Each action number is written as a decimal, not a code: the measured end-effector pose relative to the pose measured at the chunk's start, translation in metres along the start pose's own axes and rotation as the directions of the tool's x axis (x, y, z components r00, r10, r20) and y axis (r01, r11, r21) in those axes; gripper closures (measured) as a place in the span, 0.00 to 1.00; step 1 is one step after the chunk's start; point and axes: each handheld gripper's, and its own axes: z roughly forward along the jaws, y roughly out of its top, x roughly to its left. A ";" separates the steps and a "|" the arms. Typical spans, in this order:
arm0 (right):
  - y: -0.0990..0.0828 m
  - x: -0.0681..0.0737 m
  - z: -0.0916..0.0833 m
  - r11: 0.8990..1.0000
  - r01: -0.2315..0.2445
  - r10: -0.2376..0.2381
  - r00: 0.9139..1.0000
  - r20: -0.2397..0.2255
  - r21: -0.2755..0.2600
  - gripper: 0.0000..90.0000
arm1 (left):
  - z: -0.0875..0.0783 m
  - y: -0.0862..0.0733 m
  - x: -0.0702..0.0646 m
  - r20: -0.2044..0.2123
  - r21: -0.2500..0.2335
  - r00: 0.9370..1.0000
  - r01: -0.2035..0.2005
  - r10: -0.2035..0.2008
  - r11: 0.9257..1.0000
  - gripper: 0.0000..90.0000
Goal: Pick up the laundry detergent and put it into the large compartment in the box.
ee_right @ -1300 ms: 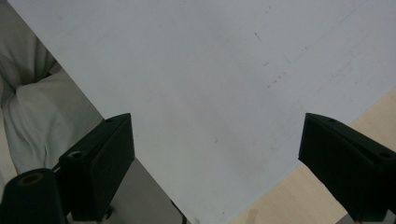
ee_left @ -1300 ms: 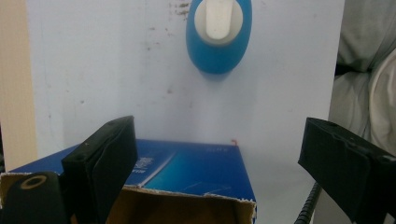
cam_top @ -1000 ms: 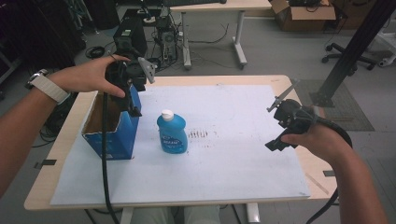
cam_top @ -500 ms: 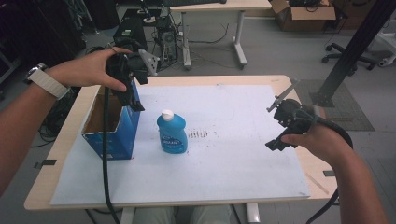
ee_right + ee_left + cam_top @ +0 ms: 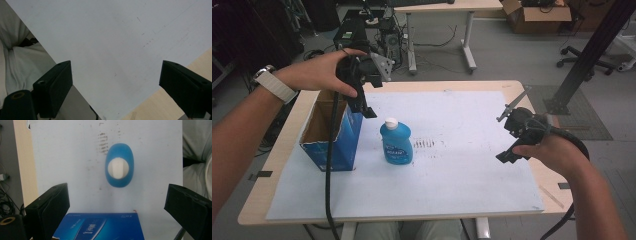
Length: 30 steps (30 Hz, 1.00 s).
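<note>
Grey flooring, tangled cables and a second desk are sitting behind a light wooden table (image 5: 512,86) that is carrying a white sheet of paper (image 5: 462,165). From the high view, a blue plastic bottle with a white cap (image 5: 396,141) is standing upright on the paper near its left half, just beside an open blue cardboard box (image 5: 331,135) that is resting at the table's left edge. The left gripper (image 5: 364,105) is hovering above the box's far right corner, held by a hand wearing a pale watch strap, its cable hanging down past the box. The right gripper (image 5: 512,145) is hanging over the paper's right side, well apart from the bottle, gripped by the right hand (image 5: 552,147).

Moving to the left gripper view, the bottle (image 5: 119,166) is appearing from above between the two black fingers (image 5: 48,206), which are standing wide apart and holding nothing; the box's blue printed face (image 5: 100,226) is lying at the bottom edge.

Through the right gripper view, the black fingers (image 5: 56,85) are also spread wide and empty above bare paper (image 5: 112,42), with the table's wooden corner (image 5: 160,105) and the person's pale clothing (image 5: 22,65) showing beyond.
</note>
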 end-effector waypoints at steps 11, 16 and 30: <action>0.002 0.000 0.000 1.000 0.004 -0.004 1.000 0.000 -0.001 0.13 | 0.012 0.009 0.001 0.000 0.001 1.000 -0.019 0.019 1.000 0.06; 0.000 -0.001 0.002 1.000 -0.001 0.001 1.000 0.003 0.008 0.13 | 0.022 0.011 0.001 -0.003 0.020 1.000 -0.027 0.027 0.999 0.07; -0.002 -0.001 0.001 1.000 -0.005 0.005 1.000 0.004 0.008 0.13 | 0.047 0.018 -0.002 0.025 0.045 0.999 -0.038 0.037 0.998 0.06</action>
